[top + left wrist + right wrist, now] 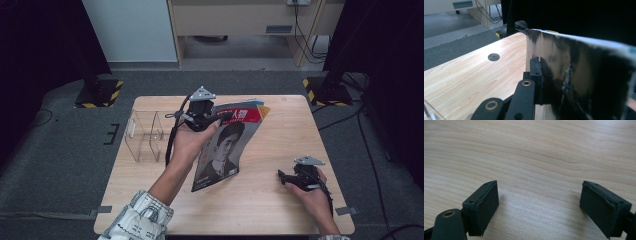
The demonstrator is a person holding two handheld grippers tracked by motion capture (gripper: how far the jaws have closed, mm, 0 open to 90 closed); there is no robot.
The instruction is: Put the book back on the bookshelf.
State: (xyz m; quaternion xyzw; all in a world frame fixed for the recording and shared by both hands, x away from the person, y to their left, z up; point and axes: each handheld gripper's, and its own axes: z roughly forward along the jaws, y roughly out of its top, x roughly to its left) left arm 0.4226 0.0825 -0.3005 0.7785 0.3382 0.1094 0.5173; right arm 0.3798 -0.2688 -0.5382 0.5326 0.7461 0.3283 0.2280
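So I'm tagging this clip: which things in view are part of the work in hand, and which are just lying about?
In the work:
- magazine, lifted off the table
- left gripper, shut on the magazine's top edge

Lying about:
- right gripper, open, low over the table
- clear box, at the table's left edge, touched by neither gripper

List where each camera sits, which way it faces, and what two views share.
High view: above the person's side, facing forward and down on the table; both forearms, left gripper clamping the magazine, right gripper.
Left gripper view: on the left gripper, facing along its fingers, shut on the magazine.
Right gripper view: on the right gripper, facing down at bare table; fingers apart.
Shared: high and left gripper views share the magazine.
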